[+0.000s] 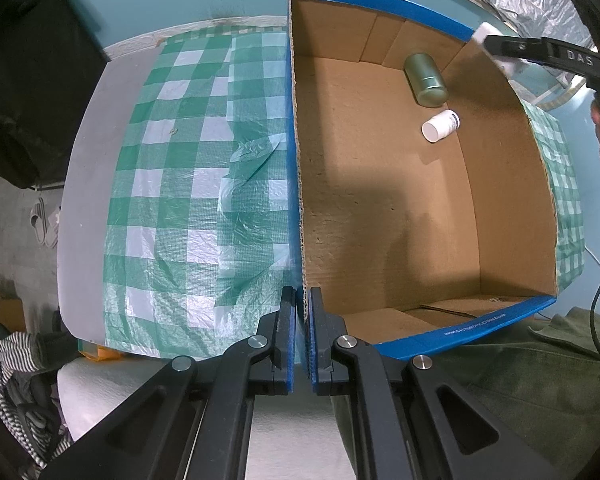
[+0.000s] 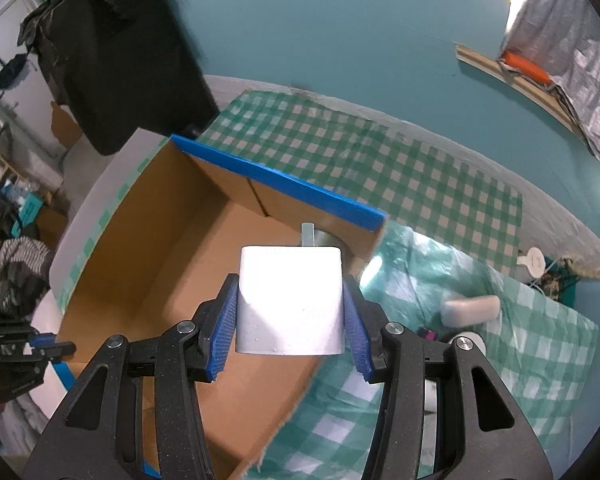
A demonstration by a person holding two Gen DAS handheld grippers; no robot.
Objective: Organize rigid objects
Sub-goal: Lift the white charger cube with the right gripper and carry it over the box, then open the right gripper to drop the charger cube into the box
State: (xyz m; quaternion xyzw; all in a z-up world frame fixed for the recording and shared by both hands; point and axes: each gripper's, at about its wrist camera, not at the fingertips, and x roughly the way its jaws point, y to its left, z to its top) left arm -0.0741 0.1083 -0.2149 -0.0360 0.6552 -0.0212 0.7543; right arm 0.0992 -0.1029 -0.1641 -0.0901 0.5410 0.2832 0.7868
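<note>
An open cardboard box (image 1: pixel 380 208) with blue-edged flaps stands on a green checked cloth. Inside it lie a green metal can (image 1: pixel 425 79) and a small white pill bottle (image 1: pixel 441 125). My left gripper (image 1: pixel 303 300) is shut on the box's near left wall. My right gripper (image 2: pixel 290 284) is shut on a white plug adapter (image 2: pixel 290 300) with metal prongs, held above the box's right wall (image 2: pixel 300 392). It shows in the left wrist view (image 1: pixel 490 46) at the box's far right corner.
A white oblong object (image 2: pixel 471 309) and a white round cap (image 2: pixel 534 259) lie on the cloth (image 2: pixel 400 168) right of the box. A black bag (image 2: pixel 112 60) stands at the far left. The teal wall is behind the table.
</note>
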